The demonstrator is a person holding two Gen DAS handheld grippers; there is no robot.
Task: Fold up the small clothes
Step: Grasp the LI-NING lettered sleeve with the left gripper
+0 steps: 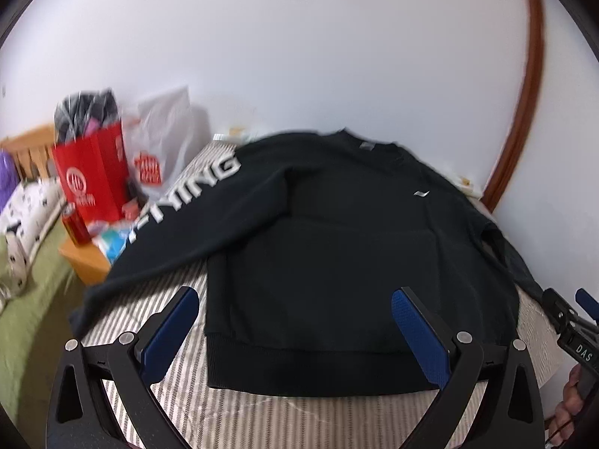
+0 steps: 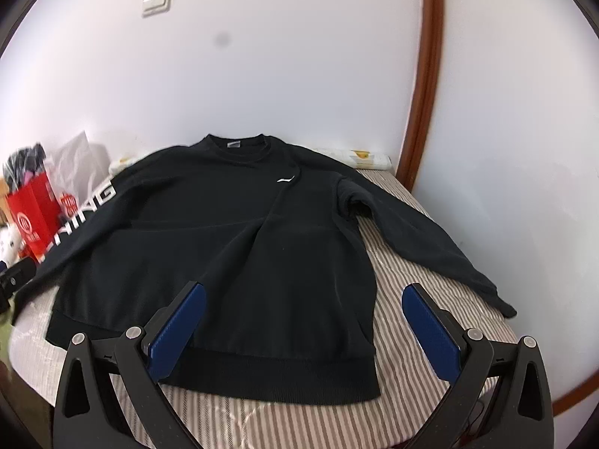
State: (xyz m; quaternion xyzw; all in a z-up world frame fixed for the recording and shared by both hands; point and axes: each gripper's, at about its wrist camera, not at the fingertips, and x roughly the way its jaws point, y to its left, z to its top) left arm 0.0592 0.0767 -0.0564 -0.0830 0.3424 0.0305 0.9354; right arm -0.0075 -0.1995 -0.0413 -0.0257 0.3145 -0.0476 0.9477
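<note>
**Sweatshirt spread flat on the bed, both grippers spread wide over the hem**

Bed [image 2: 404, 262] first, since it fills most of both views: striped brown-and-white cover, pushed up against a white wall [image 2: 299, 56] with a curved brown wooden trim [image 2: 423, 75] running up the right side.

Lying front-up on it is the black sweatshirt [image 2: 224, 243], collar toward the wall, ribbed hem toward the cameras. Its plain sleeve [image 2: 430, 235] stretches out over the stripes to the right. The other sleeve [image 1: 168, 224] has big white lettering and runs off the bed's left edge. Small white logo [image 2: 285, 179] on the chest, grey tag inside the collar. A long crease runs down the middle of the body.

Left gripper [image 1: 295, 336] hovers above the hem with its blue pads released and far apart, nothing between them. Right gripper [image 2: 303, 340] is the same deal, wide apart and empty, sitting over the hem's right corner, one pad above fabric and one above bare bedcover. In the left view, the right gripper pokes in at the far right edge.

Smaller stuff off to the left: a red shopping bag [image 1: 91, 176] stuffed with dark things, a white plastic bag [image 1: 164, 138] behind it, and a red can [image 1: 75, 224] on a wooden nightstand [image 1: 84, 262]. Light switch [image 2: 157, 0] up on the wall.
</note>
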